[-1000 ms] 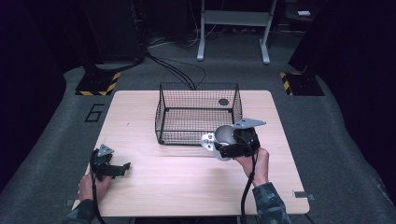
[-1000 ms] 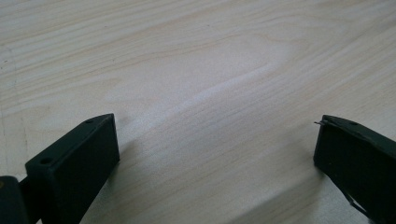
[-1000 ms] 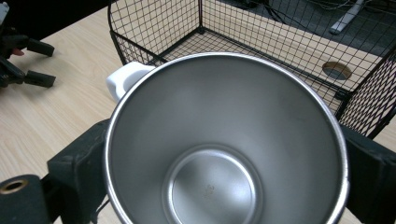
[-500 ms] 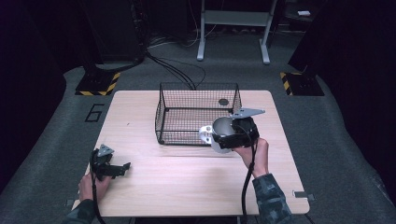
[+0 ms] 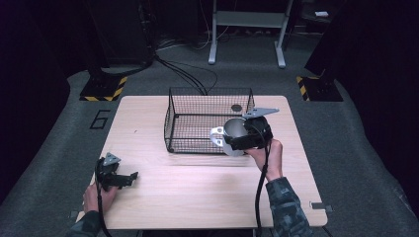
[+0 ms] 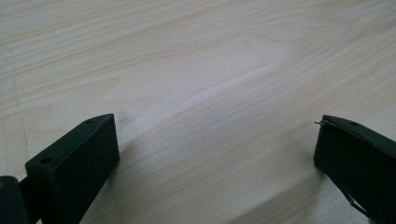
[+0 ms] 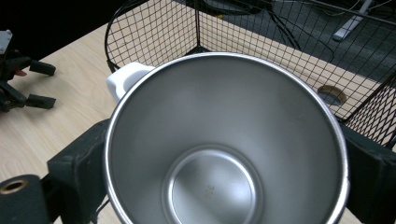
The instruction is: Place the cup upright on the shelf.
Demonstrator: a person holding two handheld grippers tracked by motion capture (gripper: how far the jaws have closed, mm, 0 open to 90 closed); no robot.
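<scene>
Steel-lined white-handled round mug (image 7: 224, 149) tipped on its side, mouth toward the right gripper's (image 5: 247, 134) camera — jaws pinching its rim, over black wire basket's (image 5: 197, 118) front edge, left gripper (image 5: 114, 174) jaws spread wide on the wooden tabletop (image 5: 197, 187).

The left gripper (image 5: 116, 174) lay low with jaws wide apart; the right gripper (image 5: 245, 136) was raised, jaws clamped.
</scene>
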